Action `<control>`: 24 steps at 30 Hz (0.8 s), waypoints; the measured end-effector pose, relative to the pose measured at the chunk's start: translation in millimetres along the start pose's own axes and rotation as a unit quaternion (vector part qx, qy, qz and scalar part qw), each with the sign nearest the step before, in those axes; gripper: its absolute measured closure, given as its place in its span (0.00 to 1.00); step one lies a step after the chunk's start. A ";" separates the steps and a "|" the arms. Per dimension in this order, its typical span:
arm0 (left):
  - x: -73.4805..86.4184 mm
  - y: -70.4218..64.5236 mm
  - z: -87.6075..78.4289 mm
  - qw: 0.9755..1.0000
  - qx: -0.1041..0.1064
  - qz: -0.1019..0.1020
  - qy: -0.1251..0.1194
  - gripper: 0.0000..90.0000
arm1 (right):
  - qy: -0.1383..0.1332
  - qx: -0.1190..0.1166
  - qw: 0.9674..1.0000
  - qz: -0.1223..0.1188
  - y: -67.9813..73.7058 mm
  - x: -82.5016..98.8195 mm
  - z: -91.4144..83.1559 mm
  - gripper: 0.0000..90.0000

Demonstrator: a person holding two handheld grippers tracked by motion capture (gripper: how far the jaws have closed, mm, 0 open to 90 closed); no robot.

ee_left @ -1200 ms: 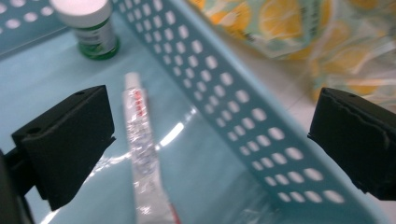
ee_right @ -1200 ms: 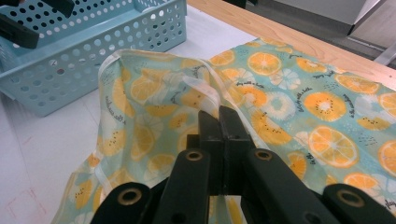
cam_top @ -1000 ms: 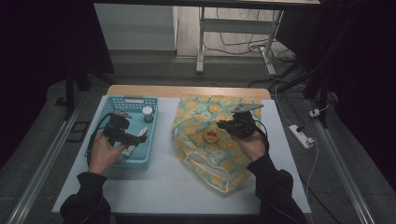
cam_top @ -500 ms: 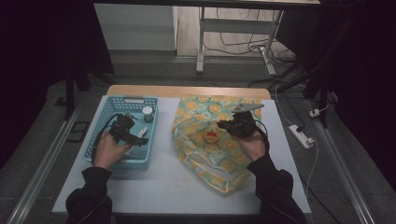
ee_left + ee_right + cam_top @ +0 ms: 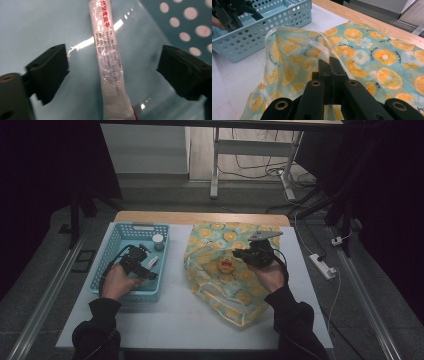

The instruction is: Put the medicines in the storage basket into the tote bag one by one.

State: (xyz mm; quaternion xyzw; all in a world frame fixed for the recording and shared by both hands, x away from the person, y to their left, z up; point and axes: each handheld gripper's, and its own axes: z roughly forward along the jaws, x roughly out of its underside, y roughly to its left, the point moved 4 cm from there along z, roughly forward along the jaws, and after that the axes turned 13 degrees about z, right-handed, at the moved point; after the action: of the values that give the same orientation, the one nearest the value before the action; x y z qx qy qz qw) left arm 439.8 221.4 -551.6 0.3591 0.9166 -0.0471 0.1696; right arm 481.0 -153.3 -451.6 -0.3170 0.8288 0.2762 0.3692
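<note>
My left gripper point(image 5: 144, 270) reaches down into the blue basket point(image 5: 116, 238). In the left gripper view a white tube point(image 5: 108, 60) with red print lies on the basket floor point(image 5: 37, 22) between the two black fingers point(image 5: 48, 70). The jaws have just been closing but stand apart from the tube on both sides. My right gripper point(image 5: 240, 254) is over the yellow orange-print bag point(image 5: 235, 237). In the right gripper view that gripper point(image 5: 329, 63) is shut, pinching the bag point(image 5: 364, 47) at its mouth edge.
A small round jar point(image 5: 158, 240) stands in the basket's far right corner. The basket point(image 5: 274, 27) sits left of the bag on the white table top point(image 5: 175, 320). A wooden strip point(image 5: 200, 217) runs along the far edge. A power strip point(image 5: 322, 266) lies on the floor at right.
My left hand has sunk lower into the basket and shifted slightly right, over the tube. The right hand and the bag have kept still.
</note>
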 end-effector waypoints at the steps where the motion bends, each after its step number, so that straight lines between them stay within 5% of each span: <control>1: -0.2 -0.8 0.3 1.000 0.002 0.003 0.000 0.23 | 0.000 0.000 1.000 0.000 0.0 0.0 -0.1 1.00; 15: -0.8 -2.4 -0.9 1.000 0.019 0.011 -0.011 0.77 | 0.000 0.001 1.000 0.000 -0.1 -0.1 -0.9 1.00; 24: -2.5 -1.6 -2.7 1.000 0.011 0.000 -0.005 0.80 | -0.001 0.000 1.000 0.001 -0.2 -0.3 -1.3 1.00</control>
State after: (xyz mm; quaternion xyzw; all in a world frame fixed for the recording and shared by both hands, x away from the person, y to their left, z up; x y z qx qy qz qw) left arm 439.7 219.2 -548.3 0.3609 0.9151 -0.0587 0.1703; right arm 480.8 -154.2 -450.7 -0.3160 0.8286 0.2766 0.3703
